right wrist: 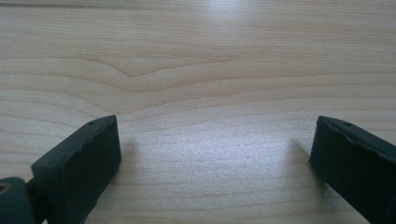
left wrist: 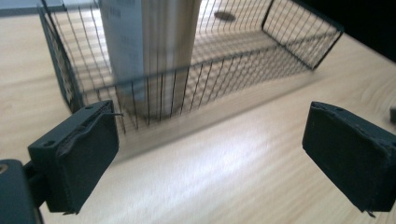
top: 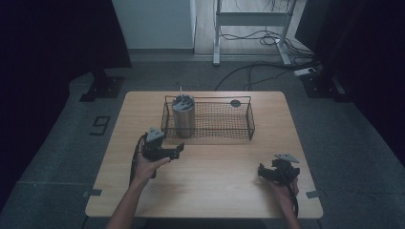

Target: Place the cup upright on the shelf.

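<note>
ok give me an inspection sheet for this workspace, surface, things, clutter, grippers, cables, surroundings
surface: light wooden table, bare wood in front of the basket
things: black wire basket at the far middle of the table; metal tumbler standing upright in its left end, with a straw or stick rising from the top; small dark round item by the basket's far rim
clutter: nothing seen
grippers: left gripper open, aimed at the basket's near left corner; right gripper open, over bare wood near the right front
cables: one trails from each gripper; more lie on the floor beyond the table
surroundings: grey floor, white frame legs behind, dark drapes at both sides
</note>
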`<action>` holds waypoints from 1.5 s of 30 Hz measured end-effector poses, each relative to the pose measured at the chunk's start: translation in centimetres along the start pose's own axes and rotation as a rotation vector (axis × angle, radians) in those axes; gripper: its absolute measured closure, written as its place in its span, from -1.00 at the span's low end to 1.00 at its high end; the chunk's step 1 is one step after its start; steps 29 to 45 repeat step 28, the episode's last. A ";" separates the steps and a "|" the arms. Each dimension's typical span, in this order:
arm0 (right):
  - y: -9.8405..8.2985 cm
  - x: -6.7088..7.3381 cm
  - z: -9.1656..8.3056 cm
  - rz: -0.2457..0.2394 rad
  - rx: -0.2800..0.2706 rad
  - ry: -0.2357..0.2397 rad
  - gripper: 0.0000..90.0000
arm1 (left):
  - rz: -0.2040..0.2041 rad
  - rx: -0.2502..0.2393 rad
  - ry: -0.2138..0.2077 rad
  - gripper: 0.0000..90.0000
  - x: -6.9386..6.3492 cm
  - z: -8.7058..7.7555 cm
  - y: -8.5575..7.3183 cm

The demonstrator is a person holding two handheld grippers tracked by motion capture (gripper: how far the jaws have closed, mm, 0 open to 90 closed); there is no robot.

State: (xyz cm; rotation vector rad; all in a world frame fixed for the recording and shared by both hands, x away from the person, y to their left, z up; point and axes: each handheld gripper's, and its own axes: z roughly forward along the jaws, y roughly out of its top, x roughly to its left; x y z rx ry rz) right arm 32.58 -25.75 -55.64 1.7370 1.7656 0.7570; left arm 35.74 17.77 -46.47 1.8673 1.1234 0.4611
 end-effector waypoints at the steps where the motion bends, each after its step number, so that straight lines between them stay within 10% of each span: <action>1: 0.0 0.0 0.0 0.000 0.000 0.000 -0.96 | 0.007 0.003 0.007 -0.92 -0.1 -0.2 -0.6; 21: 0.0 0.0 0.0 0.000 0.001 0.000 -0.96 | -0.031 0.109 0.023 -0.85 0.1 -1.3 -7.4; 45: 0.0 0.0 0.0 0.000 0.001 0.000 -0.97 | -0.041 0.111 0.037 -0.82 0.2 -1.4 -7.8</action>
